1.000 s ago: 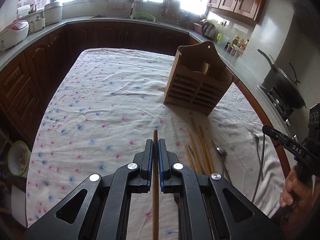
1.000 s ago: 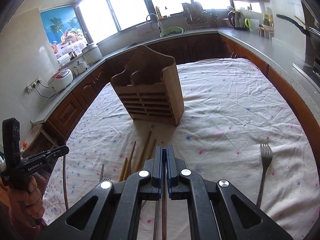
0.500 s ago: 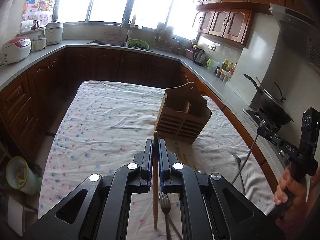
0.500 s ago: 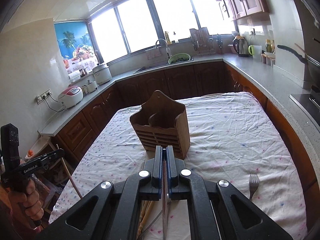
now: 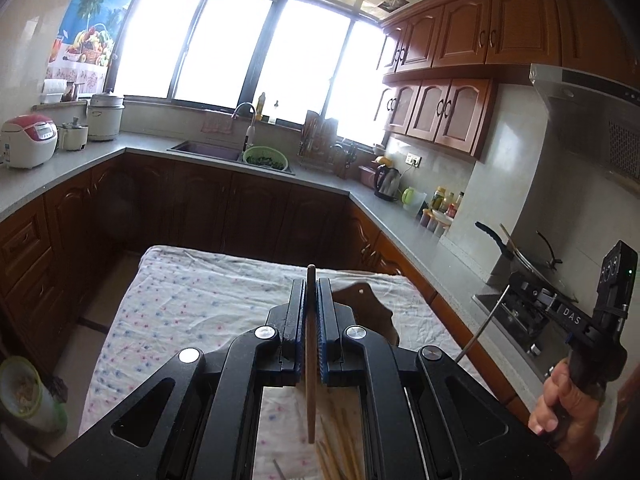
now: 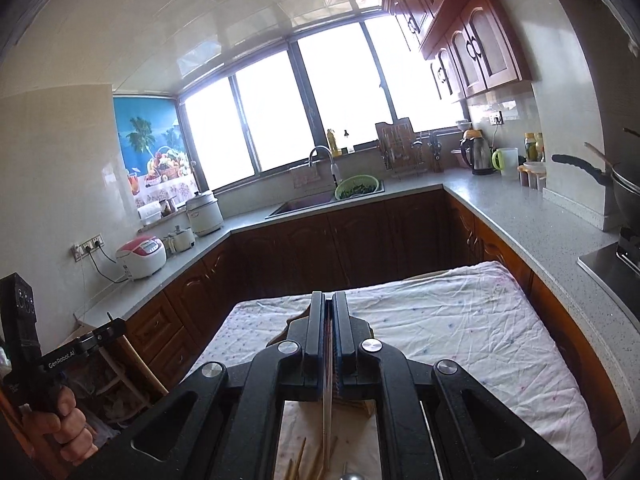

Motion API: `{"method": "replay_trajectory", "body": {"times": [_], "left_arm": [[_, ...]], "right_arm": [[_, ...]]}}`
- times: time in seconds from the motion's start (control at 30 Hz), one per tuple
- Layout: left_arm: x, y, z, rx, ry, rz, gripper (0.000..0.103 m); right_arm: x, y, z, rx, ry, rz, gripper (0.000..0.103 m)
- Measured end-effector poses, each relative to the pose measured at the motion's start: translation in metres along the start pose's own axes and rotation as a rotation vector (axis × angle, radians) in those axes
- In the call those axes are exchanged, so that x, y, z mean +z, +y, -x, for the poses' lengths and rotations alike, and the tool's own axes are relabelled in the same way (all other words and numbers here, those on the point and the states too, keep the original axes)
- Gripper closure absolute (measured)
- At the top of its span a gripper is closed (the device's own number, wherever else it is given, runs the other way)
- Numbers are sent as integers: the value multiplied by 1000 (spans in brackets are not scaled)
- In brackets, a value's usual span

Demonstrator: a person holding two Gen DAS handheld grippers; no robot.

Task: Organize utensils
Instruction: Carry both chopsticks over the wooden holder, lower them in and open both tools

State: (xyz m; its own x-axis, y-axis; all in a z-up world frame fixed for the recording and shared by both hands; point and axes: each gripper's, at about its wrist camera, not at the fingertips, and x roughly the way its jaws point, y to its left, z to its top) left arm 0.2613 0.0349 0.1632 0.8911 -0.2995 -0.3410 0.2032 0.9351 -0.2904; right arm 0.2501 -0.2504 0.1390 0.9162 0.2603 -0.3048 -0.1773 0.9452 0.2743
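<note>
My left gripper (image 5: 311, 285) is shut on a wooden chopstick (image 5: 310, 392) that hangs down between its fingers, high above the table. My right gripper (image 6: 329, 300) is shut on a thin metal utensil handle (image 6: 327, 408); it also shows in the left wrist view (image 5: 482, 326). The wooden utensil holder (image 5: 372, 308) stands on the floral tablecloth (image 5: 192, 304), mostly hidden behind the left fingers. In the right wrist view only its edges (image 6: 298, 317) peek out. Loose wooden chopsticks (image 5: 340, 460) lie below on the cloth.
A spoon bowl (image 6: 349, 476) and chopsticks (image 6: 298, 460) lie at the near table edge. Brown cabinets and a grey counter (image 6: 532, 216) ring the table. A wok (image 5: 516, 248) sits on the stove at right. A bin (image 5: 24, 392) stands on the floor at left.
Both grippers have risen and tilted up with their utensils held. The table and holder have dropped low in both views and the windows and upper cabinets have come into view.
</note>
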Motion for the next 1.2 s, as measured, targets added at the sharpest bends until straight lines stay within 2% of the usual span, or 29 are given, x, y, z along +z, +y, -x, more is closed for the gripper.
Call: {"method": "replay_trajectory", "body": {"times": [0.2,0.37,0.47,0.77,1.03,1.13,1.2], "left_arm": [[39,-9,-32,-8,-78,0,99],[58,-6,-67,-19,-159,39,99],[59,-2,-93,-8,-193,67,99],[11,6,-174,20,-122,119,99],[-23,10,-200,35,-64,122,99],[-28,8,-201,45,-60,100,98],[-26,6,-200,43,-54,88,98]], "right_arm": [[36,-4,-28,4,-92,-46,100],[49,-13,-57,-23,-144,-80,100],[45,-19,-76,-46,-148,-92,100],[-3,-44,-129,-76,-127,-140,100],[-34,-56,-143,-73,-127,-177,100],[-42,-55,-149,-71,-101,-164,99],[-43,-55,-147,-82,-114,-152,99]]}}
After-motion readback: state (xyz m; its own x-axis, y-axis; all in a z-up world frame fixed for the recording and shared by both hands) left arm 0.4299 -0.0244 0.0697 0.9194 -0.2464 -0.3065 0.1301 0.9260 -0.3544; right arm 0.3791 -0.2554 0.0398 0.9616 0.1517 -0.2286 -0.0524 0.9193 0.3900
